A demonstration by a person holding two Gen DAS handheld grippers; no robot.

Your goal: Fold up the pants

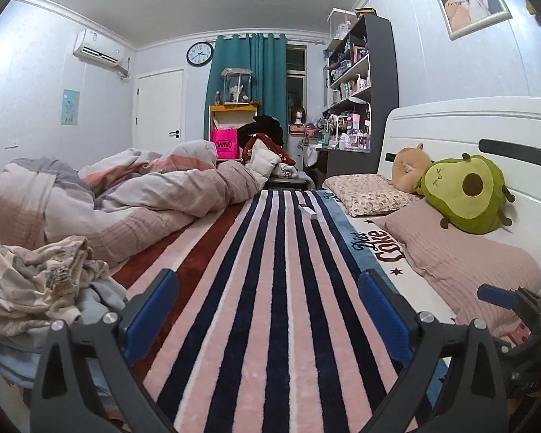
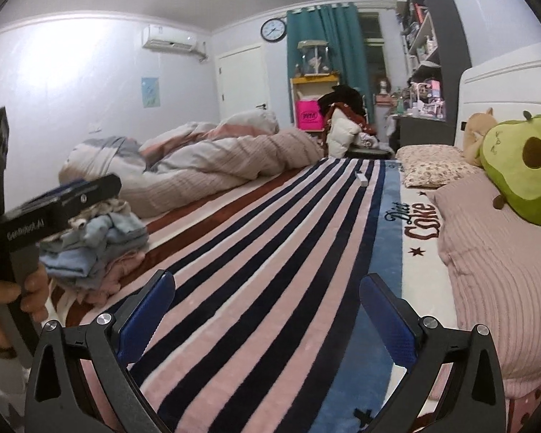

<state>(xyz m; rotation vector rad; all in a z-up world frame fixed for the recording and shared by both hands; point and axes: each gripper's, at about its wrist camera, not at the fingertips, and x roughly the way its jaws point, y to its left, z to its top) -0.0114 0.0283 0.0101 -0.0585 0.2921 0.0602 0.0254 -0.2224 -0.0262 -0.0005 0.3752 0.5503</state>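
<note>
Left of both spread hand-held grippers (image 1: pixel 267 310) (image 2: pixel 267 315), heaped clothes (image 1: pixel 43 281).

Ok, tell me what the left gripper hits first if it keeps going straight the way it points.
The left gripper is open and empty, aimed low along the striped blanket. Going straight, it would likely skim or meet that blanket first; farther along lies a small white box. Depth is hard to judge.

clothes pile (image 1: pixel 50 281): sitting left on the blanket (image 1: pixel 270 288)
duvet (image 1: pixel 119 195): lying behind the pile
2 pillows (image 1: pixel 465 263): lying right, plush (image 1: pixel 467 195) resting on them
</note>
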